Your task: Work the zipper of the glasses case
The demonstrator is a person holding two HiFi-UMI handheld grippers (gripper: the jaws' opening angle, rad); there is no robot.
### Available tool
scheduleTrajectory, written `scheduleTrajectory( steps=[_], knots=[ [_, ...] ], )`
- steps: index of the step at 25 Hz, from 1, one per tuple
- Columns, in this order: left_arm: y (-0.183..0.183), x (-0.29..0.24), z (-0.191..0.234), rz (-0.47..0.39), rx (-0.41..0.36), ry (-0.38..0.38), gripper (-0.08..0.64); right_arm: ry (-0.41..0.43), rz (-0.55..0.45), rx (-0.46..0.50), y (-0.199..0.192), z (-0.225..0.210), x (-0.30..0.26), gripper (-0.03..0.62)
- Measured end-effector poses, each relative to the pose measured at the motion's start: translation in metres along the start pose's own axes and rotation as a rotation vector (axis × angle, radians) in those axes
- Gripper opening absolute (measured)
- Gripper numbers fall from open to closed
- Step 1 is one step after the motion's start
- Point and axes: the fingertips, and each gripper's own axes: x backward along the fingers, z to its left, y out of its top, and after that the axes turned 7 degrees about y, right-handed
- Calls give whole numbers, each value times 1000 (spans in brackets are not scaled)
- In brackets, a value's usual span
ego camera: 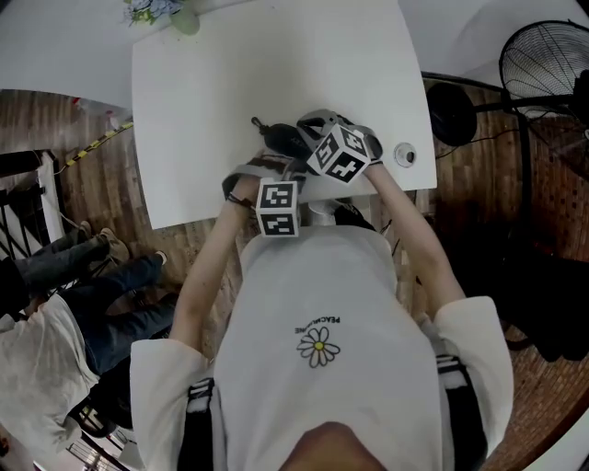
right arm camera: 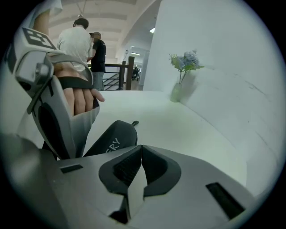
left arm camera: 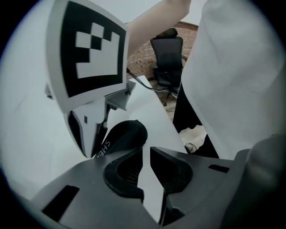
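The black glasses case (ego camera: 281, 138) lies on the white table (ego camera: 212, 83) near its front edge, with its zipper pull (ego camera: 256, 120) sticking out at the far left end. Both grippers crowd over its near end. My left gripper (ego camera: 269, 175) hangs just short of the case (left arm camera: 123, 138); its jaws (left arm camera: 146, 150) stand a narrow slit apart with only table showing between them. My right gripper (ego camera: 302, 138) is shut, its tips (right arm camera: 141, 146) touching with nothing in them. The case (right arm camera: 111, 141) and pull (right arm camera: 133, 123) lie just beyond those tips. Neither gripper holds the case.
A small vase of flowers (ego camera: 184, 18) stands at the table's far edge, also the vase (right arm camera: 181, 76) in the right gripper view. A small round object (ego camera: 405, 155) sits by the right edge. A fan (ego camera: 548, 64) stands to the right, seated people (ego camera: 83, 267) to the left.
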Motion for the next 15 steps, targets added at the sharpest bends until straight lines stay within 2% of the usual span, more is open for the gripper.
scheduleTrajectory(
  steps=[3, 5, 7, 8, 10, 13, 15],
  knots=[
    [-1, 12, 25, -20, 68, 92, 61, -42, -32, -62, -6, -6, 20, 8],
    [-2, 23, 51, -43, 140, 182, 61, -83, -74, -161, -15, -11, 42, 8],
    [-5, 28, 68, -42, 157, 228, 65, -91, -107, -257, -28, -6, 61, 8],
    [-8, 25, 69, -27, 137, 215, 101, -75, -105, -277, -36, 2, 67, 21],
    [-14, 15, 63, 15, 78, 155, 298, -11, -60, -254, -52, 27, 72, 113],
    [-13, 7, 58, 45, 9, 128, 322, 98, 44, -169, -74, 65, 68, 132],
    [-11, 4, 56, 50, -18, 114, 322, 139, 73, -152, -82, 77, 62, 132]
  ],
)
